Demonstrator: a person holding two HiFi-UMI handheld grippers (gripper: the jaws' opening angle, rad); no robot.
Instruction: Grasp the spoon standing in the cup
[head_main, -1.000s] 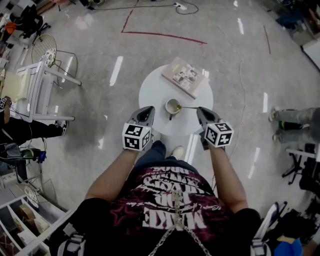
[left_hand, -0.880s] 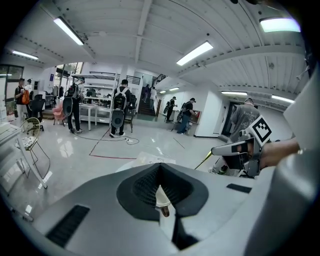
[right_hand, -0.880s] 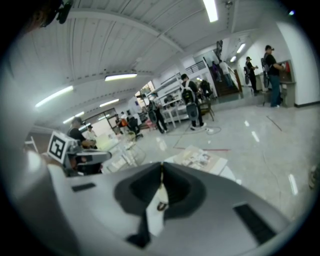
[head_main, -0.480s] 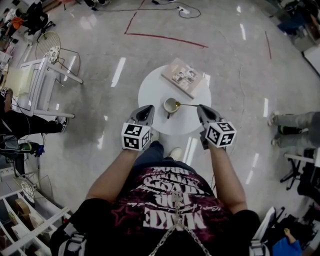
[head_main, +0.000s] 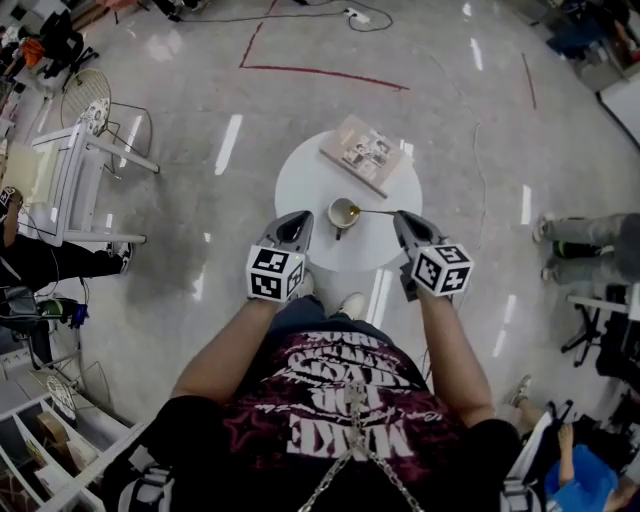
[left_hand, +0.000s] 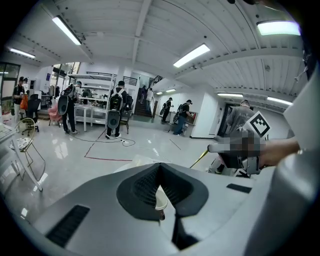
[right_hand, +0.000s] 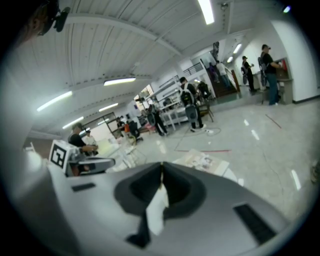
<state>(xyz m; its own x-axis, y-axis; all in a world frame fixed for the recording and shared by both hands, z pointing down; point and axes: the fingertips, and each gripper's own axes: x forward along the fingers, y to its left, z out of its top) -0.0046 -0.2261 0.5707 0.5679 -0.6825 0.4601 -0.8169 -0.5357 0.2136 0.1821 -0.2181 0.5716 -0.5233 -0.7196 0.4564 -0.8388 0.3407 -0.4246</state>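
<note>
Head view, looking steeply down: a small round white worktop (head_main: 305, 190) stands on a glossy pale floor (head_main: 200, 90) marked with a red tape line (head_main: 320, 72). Near the worktop's front edge sits a small pale cup (head_main: 344, 213). A thin gold spoon (head_main: 376, 212) stands in it, the handle leaning out to the right. The bowl of the spoon is hidden inside the cup. A flat rectangular book (head_main: 367, 153) with a printed cover lies at the back of the worktop. The left tool (head_main: 297, 222), smooth grey plastic, points at the worktop's edge left of the cup. The right tool (head_main: 403, 221) sits just beside the spoon handle's end, and whether they touch cannot be made out. A white chair (head_main: 70, 170) stands well off to the left, partly cut off. Left gripper view: the left tool's dark ribbed pads meet at the tips with nothing clamped. A pale sliver shows through the gap behind them, too small to identify. The right tool beyond is partly covered by a mosaic patch. Right gripper view: this tool's jaws are likewise pressed together and empty, with a blurred white sliver below them. The cup and spoon are hidden behind the grey body, and only the book peeks over it.
</note>
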